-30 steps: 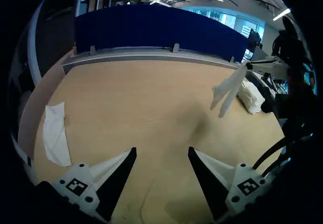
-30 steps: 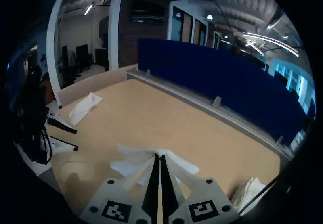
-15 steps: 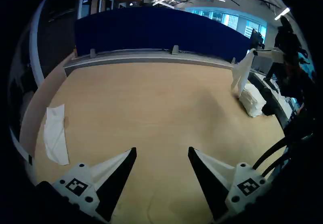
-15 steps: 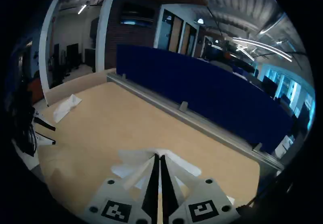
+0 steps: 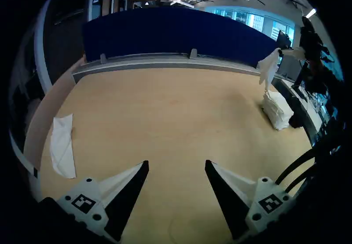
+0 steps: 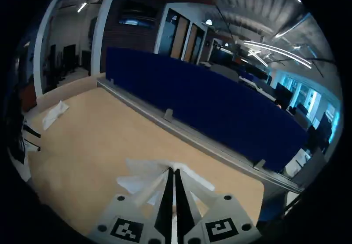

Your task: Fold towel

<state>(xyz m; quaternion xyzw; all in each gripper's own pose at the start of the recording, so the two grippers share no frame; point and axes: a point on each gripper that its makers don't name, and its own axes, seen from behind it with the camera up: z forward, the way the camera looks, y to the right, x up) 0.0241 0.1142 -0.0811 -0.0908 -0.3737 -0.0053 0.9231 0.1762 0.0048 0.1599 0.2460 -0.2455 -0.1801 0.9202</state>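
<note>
My left gripper [image 5: 176, 167] is open low over the wooden table [image 5: 167, 112], with nothing between its fingers. In the left gripper view, far right, the right gripper [image 5: 290, 50] holds a white towel [image 5: 266, 66] hanging above a pile of folded white towels [image 5: 276, 108]. In the right gripper view, my right gripper [image 6: 173, 173] is shut on that white towel [image 6: 154, 173], whose folds bunch around the fingertips. Another white towel [image 5: 62, 143] lies crumpled at the table's left edge, also visible as the far towel [image 6: 54, 112] in the right gripper view.
A dark blue partition [image 5: 176, 30] runs along the table's back edge above a grey rail [image 5: 167, 61]. A person in dark clothing [image 5: 319, 68] stands at the right. Black cables [image 5: 303, 165] hang at the right front corner.
The right gripper has carried the hanging towel up and farther right, over the folded pile. The left gripper has stayed nearly still and open.
</note>
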